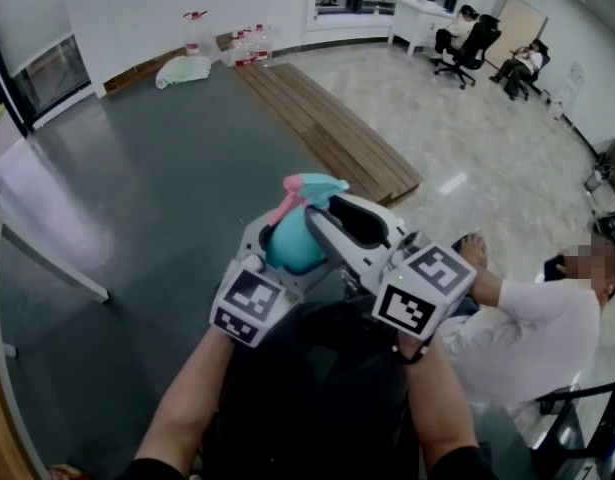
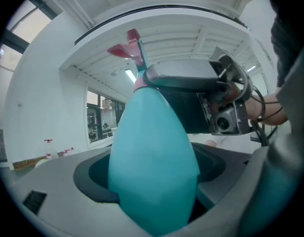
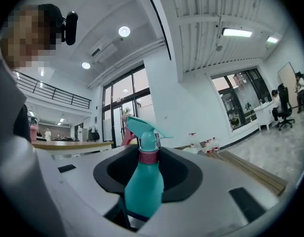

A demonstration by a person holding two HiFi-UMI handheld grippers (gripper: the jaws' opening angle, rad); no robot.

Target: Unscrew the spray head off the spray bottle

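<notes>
Head view: our left tongs [image 1: 285, 255] clamp the teal bottle [image 2: 154, 157] in mid-air; our right tongs [image 3: 149, 177] stand half open around its pink collar [image 3: 148, 155]. The spray head [image 3: 142, 129] is still on; we judge the unscrewing all ahead.

Item 1: teal plastic spray bottle [image 3: 143, 186], pink collar [image 3: 148, 155], teal spray head [image 3: 142, 127], upright between the grey jaws of my right gripper [image 3: 148, 172]; I cannot judge pad contact.
Item 2: clear red-capped bottles [image 3: 206, 143], background.
Item 3: brown wooden planks [image 3: 253, 172], lying flat beside them.
</notes>
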